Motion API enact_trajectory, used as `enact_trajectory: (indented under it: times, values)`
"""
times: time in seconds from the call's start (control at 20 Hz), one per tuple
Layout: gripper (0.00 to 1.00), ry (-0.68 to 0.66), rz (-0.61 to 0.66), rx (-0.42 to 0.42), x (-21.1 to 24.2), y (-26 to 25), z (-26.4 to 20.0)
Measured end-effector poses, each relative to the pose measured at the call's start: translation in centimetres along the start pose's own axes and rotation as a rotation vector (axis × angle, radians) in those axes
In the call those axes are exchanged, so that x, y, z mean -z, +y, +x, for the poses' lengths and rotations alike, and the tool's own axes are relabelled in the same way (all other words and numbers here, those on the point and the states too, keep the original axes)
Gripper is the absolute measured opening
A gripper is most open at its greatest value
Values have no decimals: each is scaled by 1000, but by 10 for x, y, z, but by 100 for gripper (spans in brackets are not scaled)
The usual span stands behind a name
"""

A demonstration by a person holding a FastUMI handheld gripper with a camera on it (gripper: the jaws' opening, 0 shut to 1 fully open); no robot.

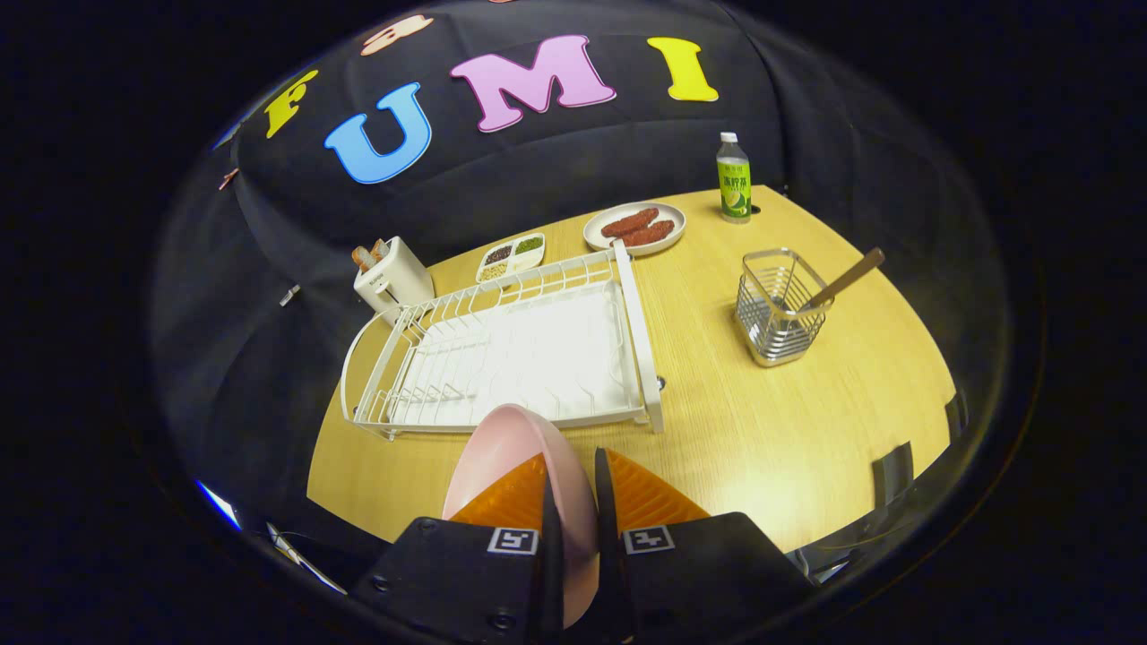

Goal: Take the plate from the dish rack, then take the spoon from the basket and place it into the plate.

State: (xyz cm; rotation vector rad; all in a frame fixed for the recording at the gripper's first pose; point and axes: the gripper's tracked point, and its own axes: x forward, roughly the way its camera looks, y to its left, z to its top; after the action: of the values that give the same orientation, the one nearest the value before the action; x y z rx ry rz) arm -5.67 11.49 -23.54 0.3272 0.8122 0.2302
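Plate (529, 448) edge-on between jaws (573, 475), apparently clamped, just short of dish rack (627, 305).

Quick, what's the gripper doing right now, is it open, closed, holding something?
Gripper: closed on the pink plate, one finger on each side of its rim, held on edge in front of the dish rack.

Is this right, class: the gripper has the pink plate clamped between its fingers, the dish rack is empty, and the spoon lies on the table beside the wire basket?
One thing is wrong. In the gripper view the spoon stands inside the wire basket, leaning on its rim, not lying on the table. The gripper does clamp the pink plate, and the dish rack holds nothing.
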Motion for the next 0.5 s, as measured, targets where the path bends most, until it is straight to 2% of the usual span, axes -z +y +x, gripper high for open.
enact_trajectory:
  times: [0.25, 0.5]
  values:
    - [20, 54, 90, -14, 37, -16, 34]
    - [20, 56, 170, -61, 51, -23, 63]
